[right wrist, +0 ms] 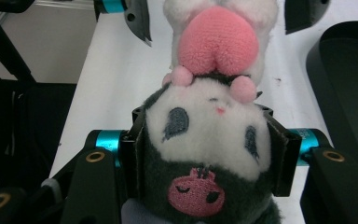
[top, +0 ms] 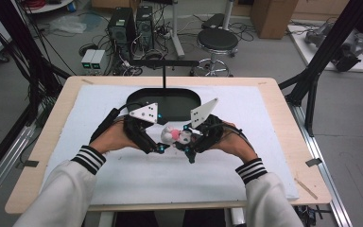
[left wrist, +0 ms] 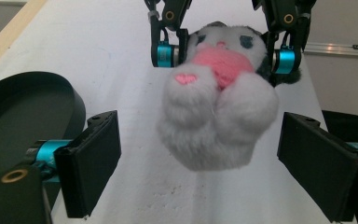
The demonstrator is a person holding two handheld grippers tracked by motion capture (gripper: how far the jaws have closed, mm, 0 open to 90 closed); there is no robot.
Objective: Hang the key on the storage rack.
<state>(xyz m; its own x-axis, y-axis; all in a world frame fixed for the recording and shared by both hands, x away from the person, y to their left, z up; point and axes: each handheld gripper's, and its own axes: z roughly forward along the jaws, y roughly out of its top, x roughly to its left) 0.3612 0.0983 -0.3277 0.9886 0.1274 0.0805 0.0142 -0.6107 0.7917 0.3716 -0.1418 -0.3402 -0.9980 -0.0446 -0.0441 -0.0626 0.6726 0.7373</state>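
The small white and dark grey plush toy with a pink heart on its belly (top: pixel 175 136) hangs just above the white foam mat (top: pixel 123 179), mid-table, near the black oval tray (top: pixel 142 97) at the far side. The right gripper (right wrist: pixel 209 154) is clenched on its head, jaws pressing both cheeks. The left gripper (left wrist: pixel 200 163) is released, its jaws spread either side of the fluffy feet without touching. The toy's long axis runs between the two tools, feet toward the left one, which likely closes next.
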